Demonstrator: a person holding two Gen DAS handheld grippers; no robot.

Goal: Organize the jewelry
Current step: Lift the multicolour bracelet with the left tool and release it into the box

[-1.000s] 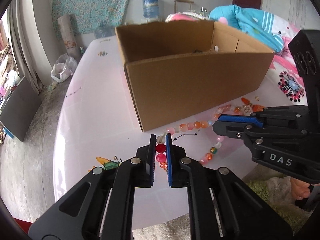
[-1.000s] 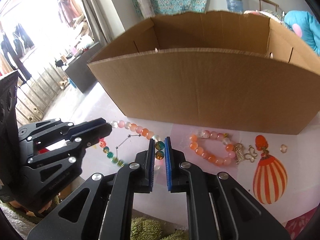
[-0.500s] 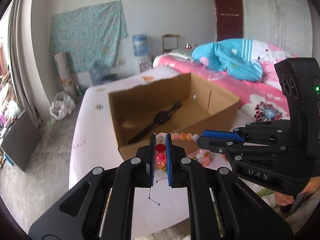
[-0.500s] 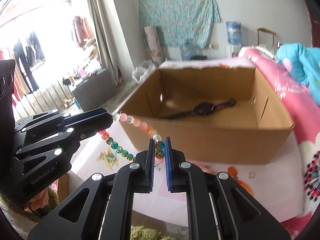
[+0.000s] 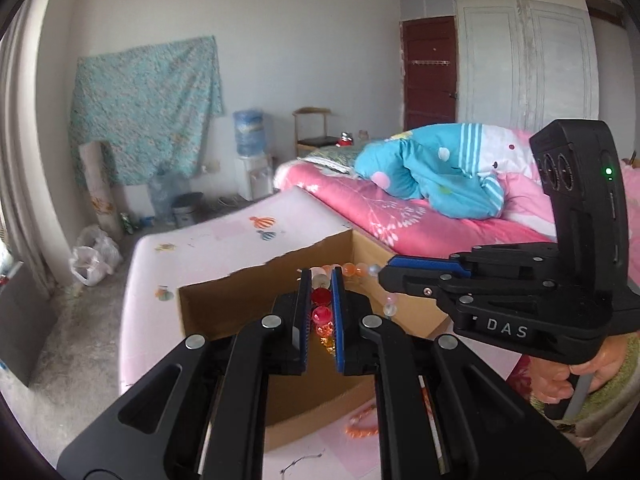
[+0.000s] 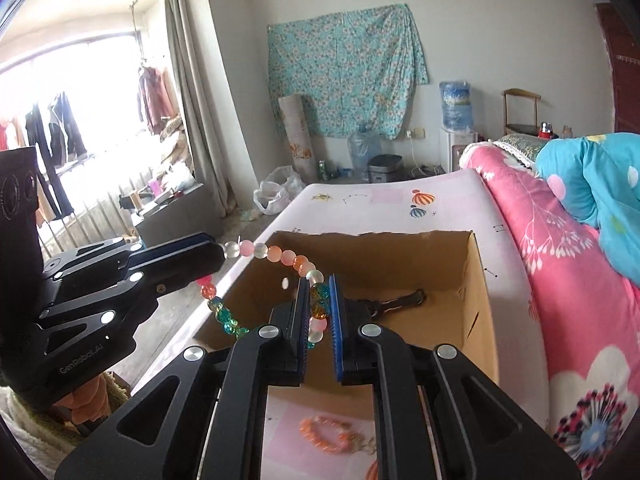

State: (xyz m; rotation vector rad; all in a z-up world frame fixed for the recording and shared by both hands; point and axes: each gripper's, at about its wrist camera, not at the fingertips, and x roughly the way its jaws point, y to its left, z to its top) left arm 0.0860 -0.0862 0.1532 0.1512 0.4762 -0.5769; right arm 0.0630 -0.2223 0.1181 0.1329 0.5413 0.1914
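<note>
A bead necklace of pink, orange, clear and green beads hangs stretched between both grippers above the open cardboard box. My left gripper is shut on its red beads. My right gripper is shut on a green-and-amber bead. Each gripper shows in the other's view: the right gripper at right, the left gripper at left. A dark watch lies on the box floor. An orange bead bracelet rests on the pink table in front of the box.
The pink table carries balloon prints and runs along a bed with a pink cover and a blue quilt. A person's hand holds the right gripper's handle. Plastic bags and water jugs stand on the floor beyond.
Both grippers rose with the necklace, lifting it off the table to above the box rim. The views tilted up, so the box interior and the room now show.
</note>
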